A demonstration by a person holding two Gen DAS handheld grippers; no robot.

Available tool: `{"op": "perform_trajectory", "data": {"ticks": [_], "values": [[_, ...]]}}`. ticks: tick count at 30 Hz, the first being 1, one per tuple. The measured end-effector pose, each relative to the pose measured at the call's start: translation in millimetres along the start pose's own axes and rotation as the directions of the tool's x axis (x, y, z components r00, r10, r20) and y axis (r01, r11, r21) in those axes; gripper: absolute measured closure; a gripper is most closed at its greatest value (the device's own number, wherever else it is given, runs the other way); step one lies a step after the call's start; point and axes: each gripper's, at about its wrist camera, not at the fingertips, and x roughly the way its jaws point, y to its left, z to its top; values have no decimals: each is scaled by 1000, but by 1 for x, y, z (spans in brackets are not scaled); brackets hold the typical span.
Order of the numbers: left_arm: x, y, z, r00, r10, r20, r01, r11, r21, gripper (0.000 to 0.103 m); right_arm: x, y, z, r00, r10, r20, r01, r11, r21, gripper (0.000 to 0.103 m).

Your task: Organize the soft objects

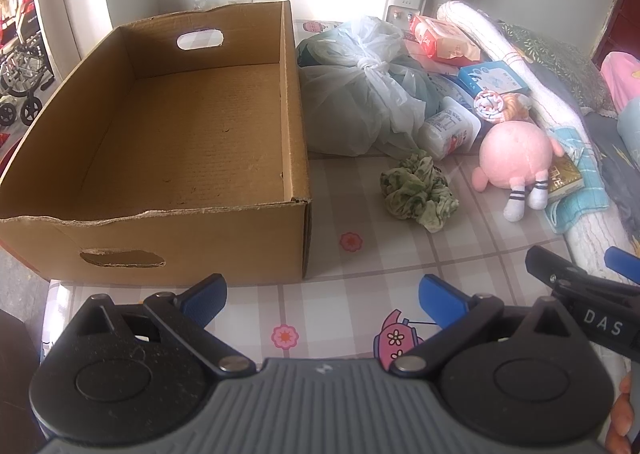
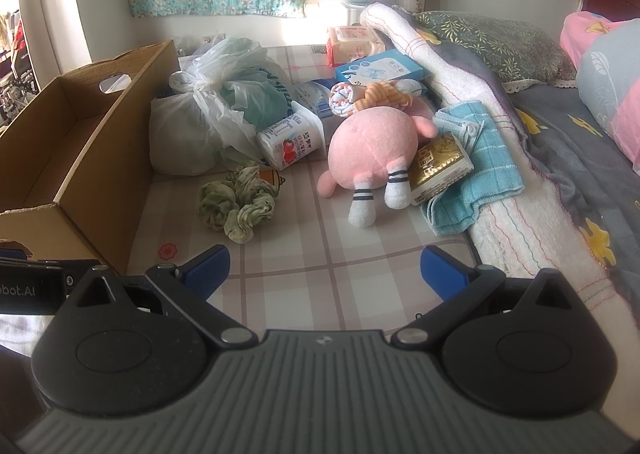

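The open brown cardboard box (image 1: pixel 160 142) is parked on the left of the checked plastic table cover (image 1: pixel 360 262), nothing inside it; the crumpled green patterned cloth (image 1: pixel 418 194) is left just right of the box, and the round pink plush toy with striped socks (image 1: pixel 516 158) is lying further right, against a folded teal towel (image 2: pixel 472 174); a knotted white plastic bag (image 1: pixel 360 94) is piled behind, maybe touching the box, hard to tell; the left gripper (image 1: pixel 322 300) and right gripper (image 2: pixel 324 270) are both held with fingers wide apart over bare table, nothing gripped.
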Motion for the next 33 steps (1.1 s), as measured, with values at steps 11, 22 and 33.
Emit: {"op": "perform_trajectory", "data": {"ticks": [11, 22, 33], "values": [[-17, -14, 30, 994, -36, 99, 25, 994, 109, 0, -3, -18, 8, 997, -16, 77, 13, 999, 42, 1], [-5, -36, 117, 981, -177, 80, 149, 950, 273, 0, 5, -62, 46, 983, 37, 182, -63, 988, 141, 1], [64, -99, 231, 939, -337, 64, 265, 830, 492, 0, 57, -136, 147, 948, 150, 282, -246, 905, 347, 1]]}}
